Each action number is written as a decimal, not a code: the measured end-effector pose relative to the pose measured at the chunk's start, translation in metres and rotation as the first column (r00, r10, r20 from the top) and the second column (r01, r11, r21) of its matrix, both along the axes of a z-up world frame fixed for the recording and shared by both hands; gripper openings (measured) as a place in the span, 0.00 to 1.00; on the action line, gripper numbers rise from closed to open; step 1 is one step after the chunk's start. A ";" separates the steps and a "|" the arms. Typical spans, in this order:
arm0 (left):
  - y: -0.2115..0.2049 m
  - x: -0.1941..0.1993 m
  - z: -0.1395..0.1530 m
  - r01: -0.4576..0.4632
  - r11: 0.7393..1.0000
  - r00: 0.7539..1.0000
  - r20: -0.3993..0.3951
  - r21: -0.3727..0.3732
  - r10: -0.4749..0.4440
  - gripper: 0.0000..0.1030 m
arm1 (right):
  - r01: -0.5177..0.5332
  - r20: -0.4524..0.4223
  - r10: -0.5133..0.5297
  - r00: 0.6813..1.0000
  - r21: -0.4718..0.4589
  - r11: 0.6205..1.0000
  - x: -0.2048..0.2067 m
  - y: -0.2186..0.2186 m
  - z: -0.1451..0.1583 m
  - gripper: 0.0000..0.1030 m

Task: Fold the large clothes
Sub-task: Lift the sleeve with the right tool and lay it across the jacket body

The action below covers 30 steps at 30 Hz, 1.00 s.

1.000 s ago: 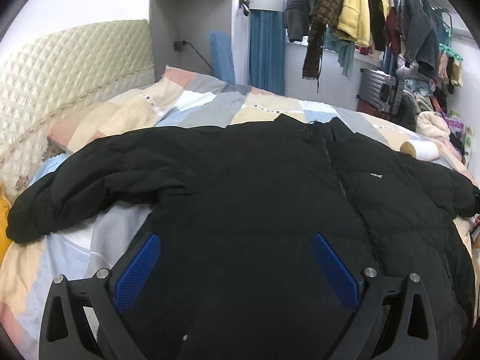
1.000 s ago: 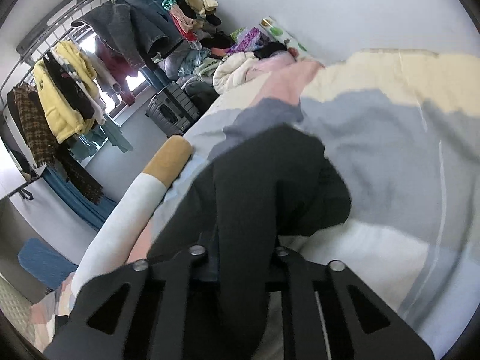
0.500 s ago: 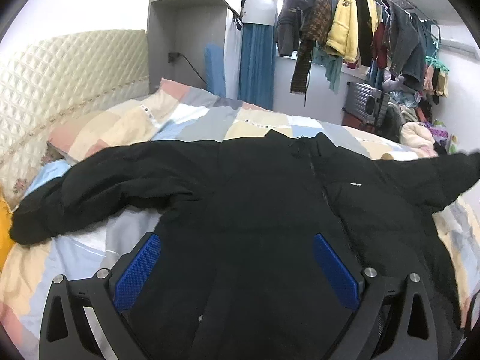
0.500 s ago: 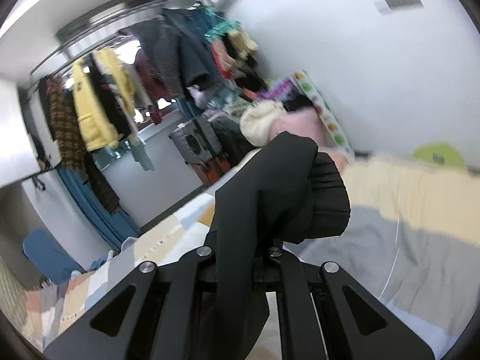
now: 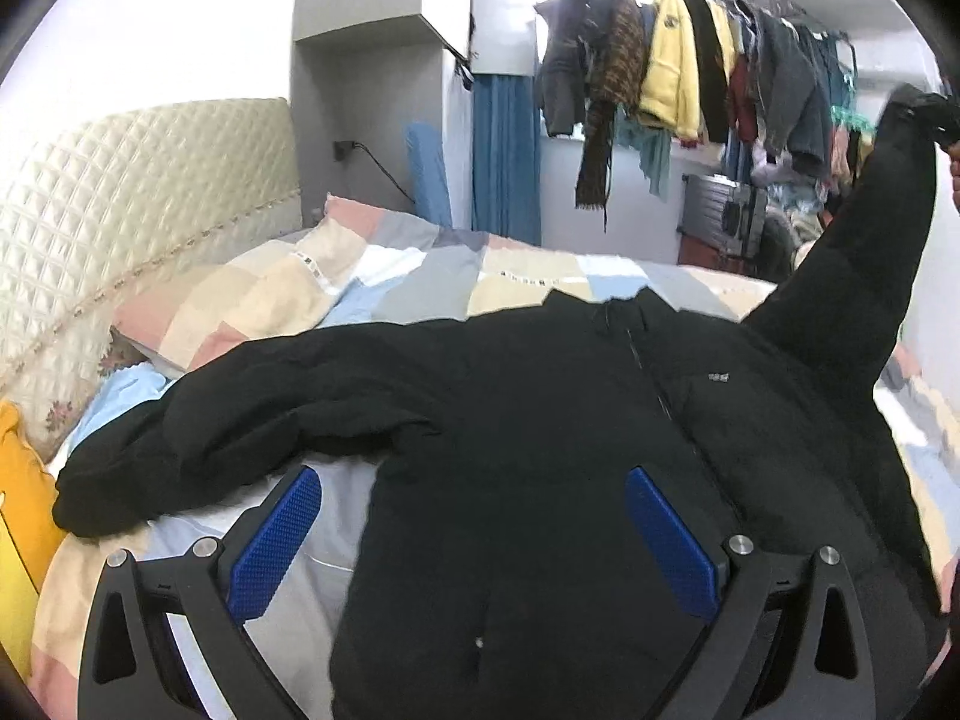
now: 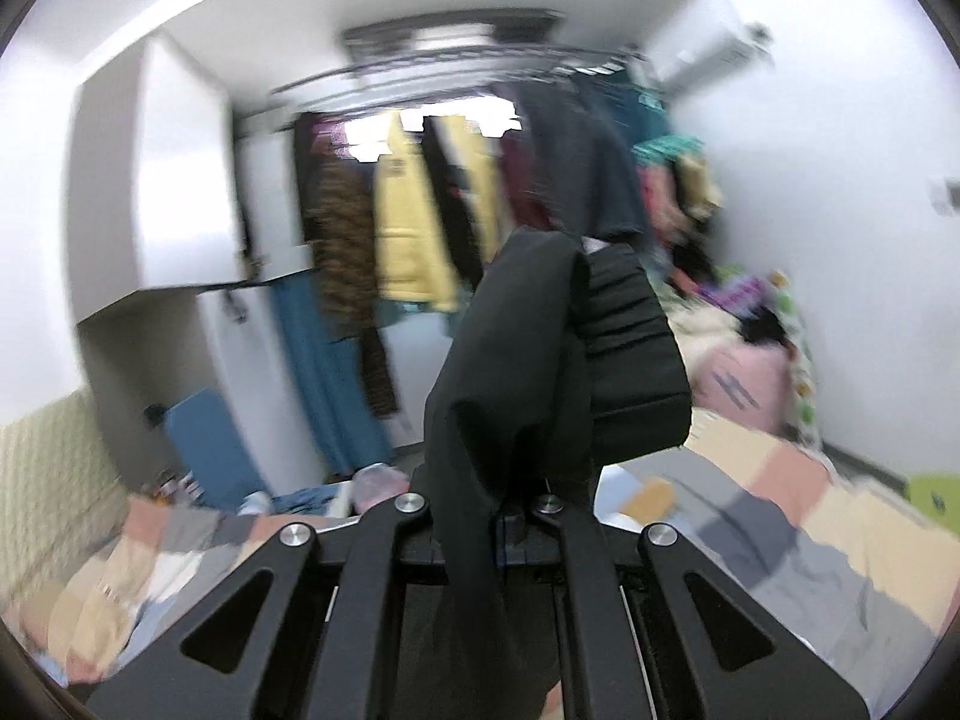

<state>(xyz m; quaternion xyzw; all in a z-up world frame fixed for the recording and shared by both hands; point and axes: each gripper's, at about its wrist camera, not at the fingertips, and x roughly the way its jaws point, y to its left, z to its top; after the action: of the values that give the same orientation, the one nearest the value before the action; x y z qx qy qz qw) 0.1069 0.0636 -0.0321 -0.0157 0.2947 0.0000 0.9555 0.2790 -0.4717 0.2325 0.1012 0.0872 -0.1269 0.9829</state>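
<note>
A large black puffer jacket (image 5: 540, 432) lies front up on the patchwork bed, zip closed, collar toward the far side. Its left sleeve (image 5: 198, 438) lies spread out to the left. My left gripper (image 5: 474, 522) is open, its blue pads (image 5: 276, 534) hovering over the jacket's lower body. My right gripper (image 6: 489, 510) is shut on the right sleeve's cuff (image 6: 576, 372) and holds it high in the air. That raised sleeve also shows in the left wrist view (image 5: 864, 258) at the far right.
The patchwork quilt (image 5: 420, 282) covers the bed, with a quilted cream headboard (image 5: 120, 228) at the left. A rail of hanging clothes (image 5: 678, 72) and a suitcase (image 5: 726, 210) stand beyond the bed. A yellow item (image 5: 18, 528) lies at the left edge.
My right gripper has lifted the right sleeve from the bed up into the air and swung toward the room. My left gripper has stayed open over the jacket.
</note>
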 end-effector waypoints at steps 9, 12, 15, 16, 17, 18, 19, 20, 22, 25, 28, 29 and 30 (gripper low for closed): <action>0.032 -0.010 0.001 -0.081 0.997 0.996 0.022 0.003 0.081 0.99 | -0.283 -0.080 0.273 0.959 -0.151 0.947 0.034 0.180 -0.020 0.06; 0.040 -0.013 0.003 -0.075 0.997 0.996 0.035 -0.023 0.076 0.99 | -0.368 -0.124 0.353 0.927 -0.132 0.920 0.047 0.229 -0.046 0.06; 0.051 -0.013 0.002 -0.084 0.995 0.996 0.038 -0.049 0.086 0.99 | -0.468 -0.197 0.440 0.876 -0.126 0.875 0.059 0.290 -0.086 0.06; 0.056 -0.013 0.001 -0.091 0.994 0.995 0.038 -0.055 0.093 0.99 | -0.495 -0.215 0.464 0.860 -0.126 0.860 0.061 0.303 -0.096 0.06; 0.060 -0.014 0.000 -0.097 0.994 0.994 0.039 -0.058 0.100 0.99 | -0.531 -0.235 0.495 0.836 -0.126 0.838 0.065 0.319 -0.110 0.06; 0.064 -0.014 -0.001 -0.105 0.993 0.993 0.039 -0.061 0.108 0.99 | -0.560 -0.254 0.520 0.816 -0.120 0.820 0.069 0.332 -0.125 0.06; 0.070 -0.013 -0.003 -0.115 0.991 0.993 0.035 -0.066 0.117 0.99 | -0.577 -0.266 0.537 0.800 -0.101 0.810 0.072 0.339 -0.138 0.06; 0.072 -0.012 -0.005 -0.120 0.990 0.992 0.031 -0.072 0.122 0.99 | -0.592 -0.282 0.553 0.784 -0.067 0.804 0.077 0.345 -0.152 0.06; 0.081 -0.009 -0.009 -0.132 0.987 0.991 0.018 -0.096 0.134 0.99 | -0.609 -0.315 0.573 0.757 -0.019 0.793 0.083 0.354 -0.182 0.06; 0.091 -0.003 -0.014 -0.174 0.978 0.984 0.005 -0.116 0.176 0.99 | -0.641 -0.384 0.595 0.706 0.010 0.767 0.088 0.370 -0.230 0.06; 0.092 0.002 -0.021 -0.173 0.978 0.985 -0.005 -0.118 0.173 0.99 | -0.692 -0.466 0.617 0.634 0.016 0.722 0.078 0.396 -0.278 0.06; 0.090 0.003 -0.022 -0.170 0.980 0.985 -0.008 -0.108 0.170 0.99 | -0.703 -0.495 0.617 0.612 0.015 0.711 0.078 0.407 -0.290 0.06; 0.088 0.004 -0.024 -0.168 0.981 0.986 -0.011 -0.096 0.168 0.99 | -0.715 -0.528 0.615 0.586 0.021 0.699 0.079 0.413 -0.311 0.06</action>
<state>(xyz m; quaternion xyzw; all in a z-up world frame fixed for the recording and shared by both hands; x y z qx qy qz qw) 0.1105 0.1518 -0.0562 -0.0866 0.2934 0.0666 0.9497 0.3576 -0.0586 -0.0780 -0.0713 0.3556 0.2224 0.9050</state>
